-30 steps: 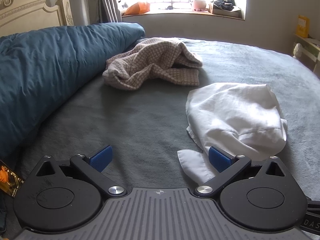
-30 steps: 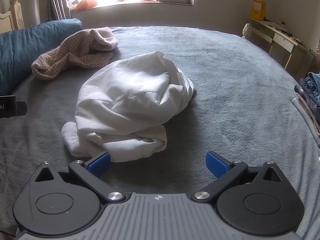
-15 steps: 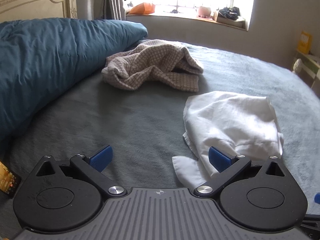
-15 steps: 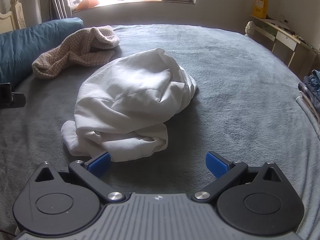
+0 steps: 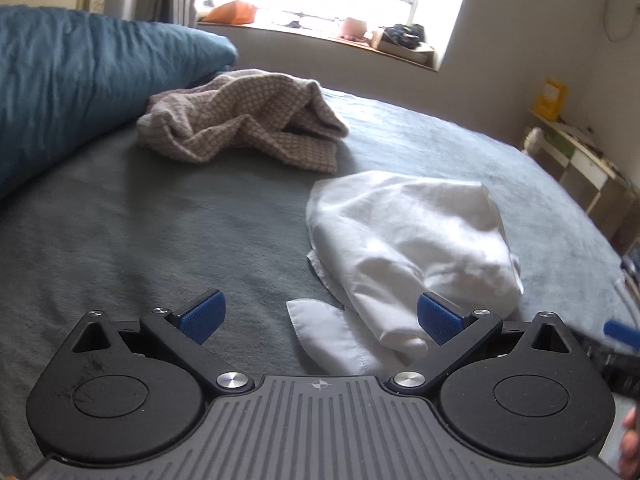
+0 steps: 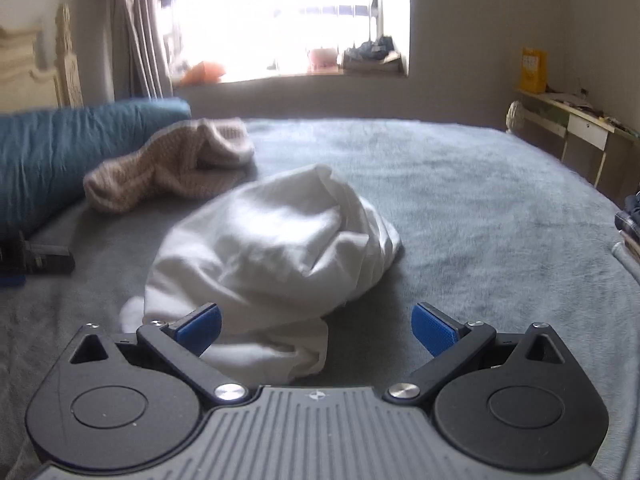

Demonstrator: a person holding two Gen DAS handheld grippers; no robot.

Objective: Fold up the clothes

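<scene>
Folding basically hasn't started: the white garment (image 6: 272, 256) is a crumpled heap mid-bed, just ahead of both grippers, and the checked knit piece (image 5: 240, 120) sits bunched farther back by the blue duvet (image 5: 80, 92). Left gripper (image 5: 320, 316) and right gripper (image 6: 316, 322) are both spread wide, holding nothing. It's a grey blanket-covered bed (image 6: 480, 200) with a bright window (image 6: 296, 16) behind and a desk (image 6: 576, 120) off to the right.

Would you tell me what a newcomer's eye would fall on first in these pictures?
First, the crumpled white garment in a heap mid-bed, just ahead of the open right gripper. Behind it to the left lies a bunched checked beige garment, beside the blue duvet. The left gripper, also open, points at the white heap's near-left edge.
</scene>
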